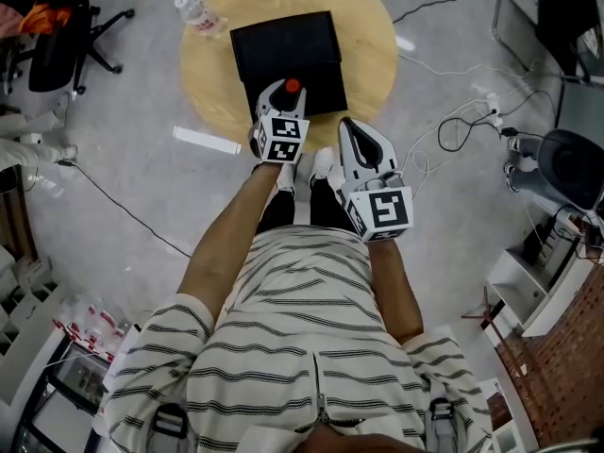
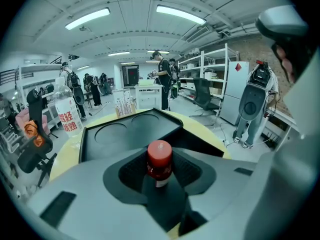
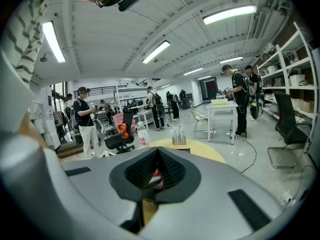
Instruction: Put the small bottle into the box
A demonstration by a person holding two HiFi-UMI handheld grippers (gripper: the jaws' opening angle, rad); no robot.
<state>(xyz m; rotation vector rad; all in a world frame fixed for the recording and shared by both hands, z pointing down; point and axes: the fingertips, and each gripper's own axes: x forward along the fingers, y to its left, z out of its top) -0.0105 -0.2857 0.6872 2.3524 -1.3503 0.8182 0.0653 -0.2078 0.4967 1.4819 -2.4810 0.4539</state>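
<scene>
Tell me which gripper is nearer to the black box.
Left. The left gripper holds the small bottle over the box at its near edge; the right gripper, shut and empty, hangs by the table rim.

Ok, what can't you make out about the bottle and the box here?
Small bottle: label and lower body mostly hidden between the left gripper's fingers, left gripper view.
Box: inside too dark to read, head view; near edge covered by that gripper.
Right gripper view: bottle mostly hidden behind the right gripper's shut fingers.
</scene>
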